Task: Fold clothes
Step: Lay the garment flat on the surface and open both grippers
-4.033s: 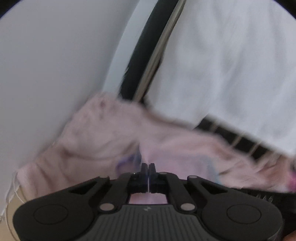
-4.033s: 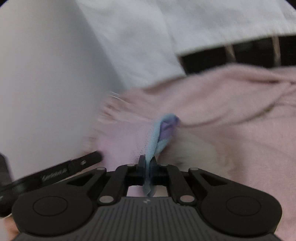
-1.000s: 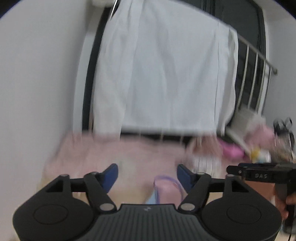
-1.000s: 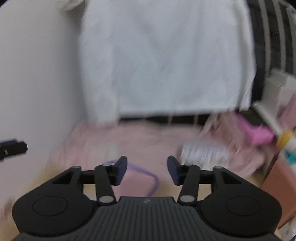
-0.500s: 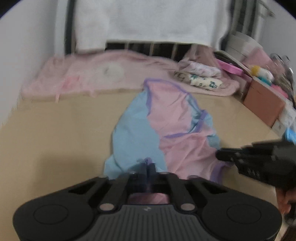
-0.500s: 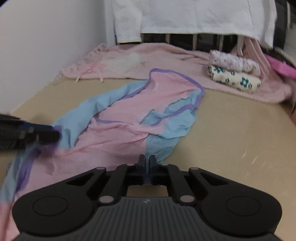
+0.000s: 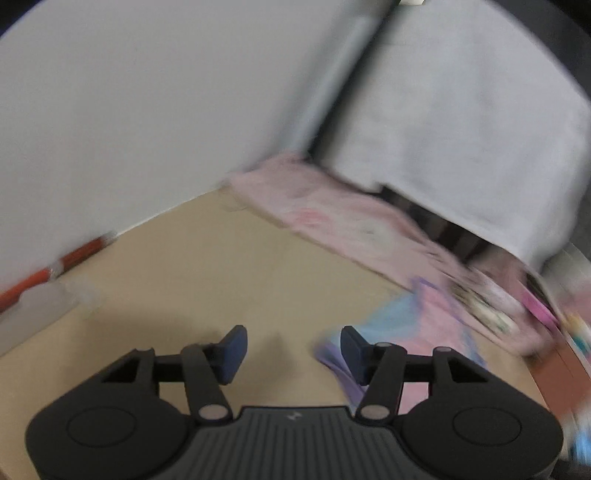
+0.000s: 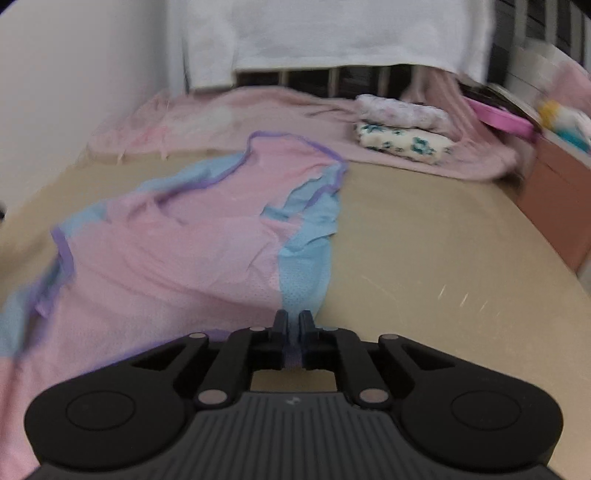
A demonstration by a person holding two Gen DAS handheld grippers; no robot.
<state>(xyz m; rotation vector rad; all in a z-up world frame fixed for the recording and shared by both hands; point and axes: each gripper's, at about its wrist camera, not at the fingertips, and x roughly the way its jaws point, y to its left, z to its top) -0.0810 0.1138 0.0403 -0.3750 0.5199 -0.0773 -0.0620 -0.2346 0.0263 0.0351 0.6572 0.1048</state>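
tan mattress [image 8: 424,236] under pink-blue garment [image 8: 184,240]; white wall [image 7: 147,110] beside

A home bedroom is showing here — a tan mattress [image 8: 424,236], a pink blanket [image 8: 295,110] bunching by dark headboard bars [image 8: 332,75], folded clothes [image 8: 402,129] sitting nearby.

The garment [image 8: 192,236] at the middle left of the right wrist frame is pale pink with light blue side panels and purple trim along its edges. It lies on a plain tan surface [image 8: 436,258]. Behind it, across the upper middle, a dusty pink blanket [image 8: 258,110] carries two folded cloths: a white one with small pink-lilac print [image 8: 402,109] on a cream one with teal flowers [image 8: 402,144]. A white sheet [image 8: 332,33] hangs along the top. The gripper pads [image 7: 232,349] in the left wrist frame are dark blue on black.
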